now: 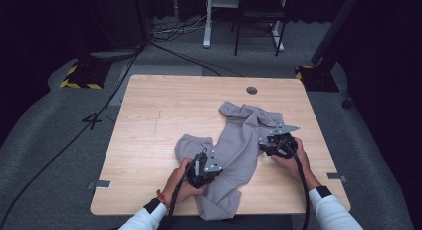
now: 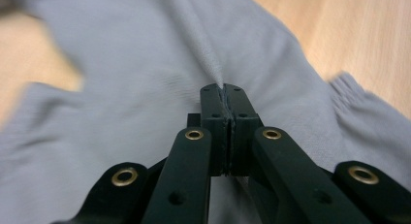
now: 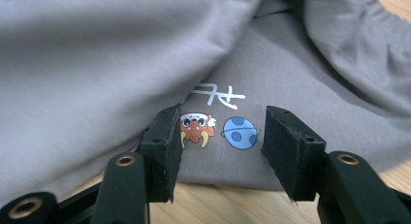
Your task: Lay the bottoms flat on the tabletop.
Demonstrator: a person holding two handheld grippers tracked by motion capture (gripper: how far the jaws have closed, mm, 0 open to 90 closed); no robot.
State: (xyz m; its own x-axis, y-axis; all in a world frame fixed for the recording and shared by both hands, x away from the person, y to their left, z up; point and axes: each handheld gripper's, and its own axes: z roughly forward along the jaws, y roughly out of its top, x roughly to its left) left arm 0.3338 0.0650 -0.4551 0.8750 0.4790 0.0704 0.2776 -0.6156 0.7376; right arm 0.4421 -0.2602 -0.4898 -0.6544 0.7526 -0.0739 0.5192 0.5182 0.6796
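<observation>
Soft grey sweatpants (image 1: 239,140) (ribbed cuffs), rumpled

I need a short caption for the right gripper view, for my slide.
Open right gripper poised at the edge of grey sweatpants, framing a small printed crab and blue planet.

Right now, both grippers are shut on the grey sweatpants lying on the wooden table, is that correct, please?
Not quite: the left gripper is shut on the grey sweatpants on the wooden table, but the right gripper view shows the right gripper open.
</observation>
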